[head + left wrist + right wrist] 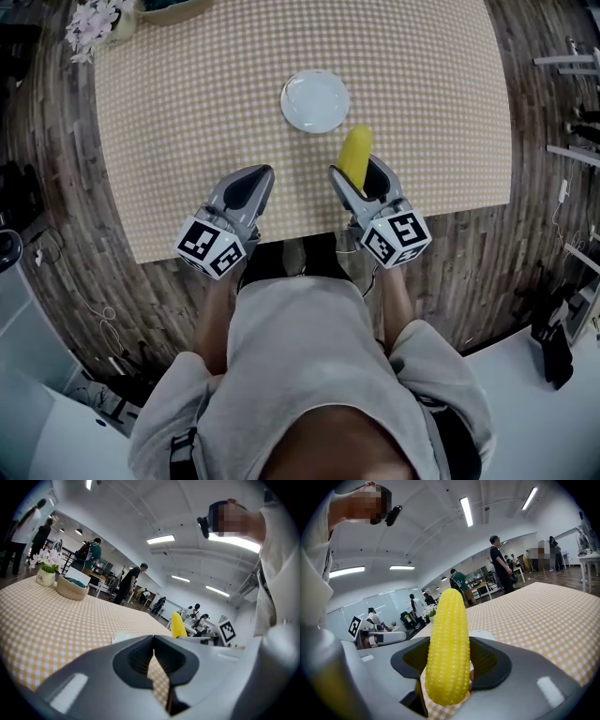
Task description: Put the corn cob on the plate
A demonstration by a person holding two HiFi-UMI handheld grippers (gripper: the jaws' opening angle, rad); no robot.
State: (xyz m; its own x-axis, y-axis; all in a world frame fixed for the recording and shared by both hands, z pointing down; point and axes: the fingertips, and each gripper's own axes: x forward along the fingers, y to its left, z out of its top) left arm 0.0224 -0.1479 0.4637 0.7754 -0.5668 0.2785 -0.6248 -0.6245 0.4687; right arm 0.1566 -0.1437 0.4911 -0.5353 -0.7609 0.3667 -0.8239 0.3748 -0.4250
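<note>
Head view: the plate (315,101) lies bare on the checked table (178,122). The corn cob (355,153) is near it but not over it, pinched in the right gripper (362,176).

Left gripper view: the left gripper (153,644) is pressed together on nothing.

Right gripper view: the jaws clamp the cob's lower part — pickup looks done, while carrying it over and setting it down remain.

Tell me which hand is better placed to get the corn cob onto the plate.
The right. The right tongs are clamped on the corn cob, with the white plate just ahead of it. The left tongs are shut and hold nothing.
</note>
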